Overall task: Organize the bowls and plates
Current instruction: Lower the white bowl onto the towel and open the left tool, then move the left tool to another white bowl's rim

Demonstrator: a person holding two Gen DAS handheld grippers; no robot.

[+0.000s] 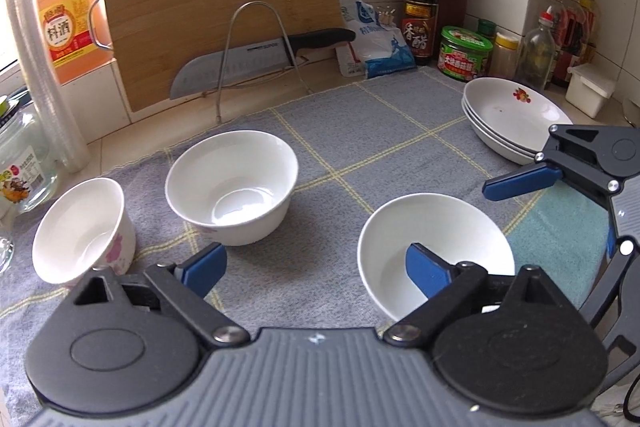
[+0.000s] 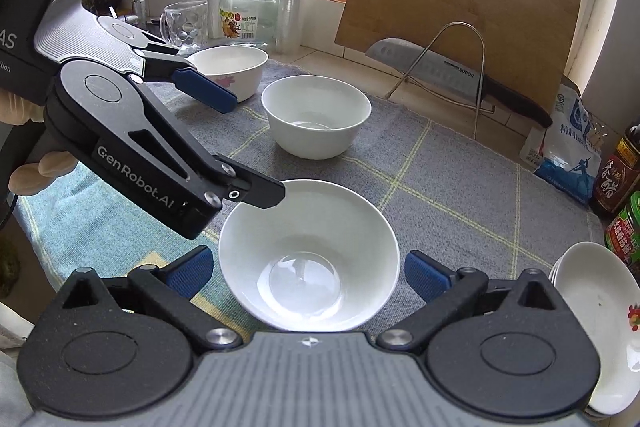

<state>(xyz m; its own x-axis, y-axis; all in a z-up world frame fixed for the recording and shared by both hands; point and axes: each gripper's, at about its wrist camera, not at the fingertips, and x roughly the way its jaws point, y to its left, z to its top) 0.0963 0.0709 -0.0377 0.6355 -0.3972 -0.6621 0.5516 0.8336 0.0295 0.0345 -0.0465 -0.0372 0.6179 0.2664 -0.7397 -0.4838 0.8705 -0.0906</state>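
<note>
On the checked cloth at the desk's near edge, my right claw [image 2: 308, 273] gaping around a wide white bowl [image 2: 308, 255] without touching, my left claw [image 1: 316, 265] also spread, empty, stacked plates [image 1: 516, 119] toward the right edge.

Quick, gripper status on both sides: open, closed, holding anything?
Left gripper: open, holding nothing.
Right gripper: open, straddling the wide white bowl, pads not pressing on it.

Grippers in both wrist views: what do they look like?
The left gripper and the right gripper match: black linkage arms with silver pivot screws, blue textured finger pads, ribbed grey body. The left one carries white "GenRobot.AI" lettering. A black cable hangs by the right gripper.
</note>
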